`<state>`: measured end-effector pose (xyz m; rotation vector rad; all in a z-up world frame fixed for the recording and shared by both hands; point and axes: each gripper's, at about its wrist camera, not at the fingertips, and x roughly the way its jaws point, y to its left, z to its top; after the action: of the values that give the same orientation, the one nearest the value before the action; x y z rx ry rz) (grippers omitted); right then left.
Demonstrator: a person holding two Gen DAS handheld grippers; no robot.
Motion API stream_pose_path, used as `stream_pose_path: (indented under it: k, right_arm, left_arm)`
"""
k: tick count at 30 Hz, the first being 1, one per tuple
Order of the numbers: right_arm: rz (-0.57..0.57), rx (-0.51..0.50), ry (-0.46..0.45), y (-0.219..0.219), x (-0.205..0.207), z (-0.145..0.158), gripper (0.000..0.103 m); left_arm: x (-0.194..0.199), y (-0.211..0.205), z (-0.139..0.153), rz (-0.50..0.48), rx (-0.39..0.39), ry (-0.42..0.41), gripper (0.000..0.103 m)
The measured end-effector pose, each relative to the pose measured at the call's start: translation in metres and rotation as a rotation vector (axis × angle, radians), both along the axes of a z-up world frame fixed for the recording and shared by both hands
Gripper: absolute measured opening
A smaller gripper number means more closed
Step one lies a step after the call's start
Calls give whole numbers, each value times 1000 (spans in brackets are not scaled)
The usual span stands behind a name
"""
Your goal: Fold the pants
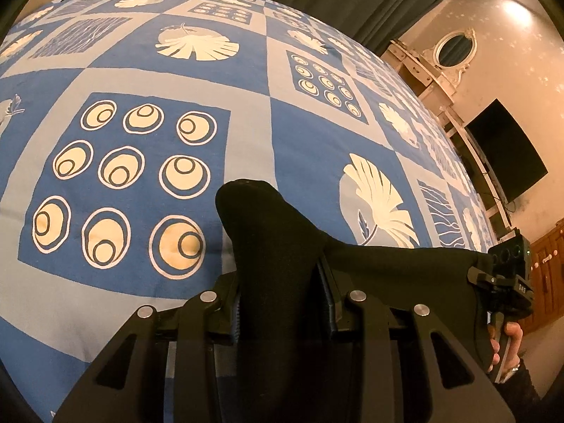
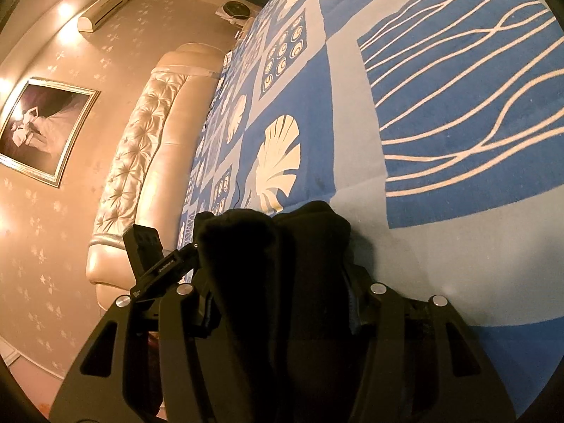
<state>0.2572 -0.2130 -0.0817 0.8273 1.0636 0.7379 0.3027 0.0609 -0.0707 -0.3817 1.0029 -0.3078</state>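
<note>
Black pants [image 1: 278, 246] cover both grippers' fingertips, garment cut off by lower edge

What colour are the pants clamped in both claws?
Plain black pants, no visible pattern; clearest in the left wrist view against the blue patterned bedspread.

bedspread [image 1: 246, 112] (blue, shell print) | television [image 1: 507, 148] | mirror [image 1: 454, 47] | headboard [image 2: 141, 130] | framed picture [image 2: 42, 130]

Warm, dim indoor light tints both views amber, with glaring spots on the wall [image 2: 63, 10] in the right wrist view. Fisheye bending bulges the bedspread [image 1: 246, 88] and blackens the corners. The black pants [image 2: 282, 282] show almost no detail.
</note>
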Motion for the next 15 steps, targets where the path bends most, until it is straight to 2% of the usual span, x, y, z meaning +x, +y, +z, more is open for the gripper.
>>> stream_pose_path:
  k: [5,7,9,12,15]
  right_arm:
    - [-12,3,-1,6,2,0,53]
    - [-17,10,5,7,2,0,56]
    - [-24,23,13,6,1,0,63]
    - [-44,39,23,0,-4,3,73]
    - [-73,60,32,-15,-17,5,78]
  left_arm:
    - [3,5,-6,6,-43,15,38]
    - [2,5,-7,-6,-51,6,42]
    - [0,6,-5,-29,-59,-8,47]
    - [-10,18,0,-3,-100,-25,61]
    - [-30,32,8,15,-140,-22,63]
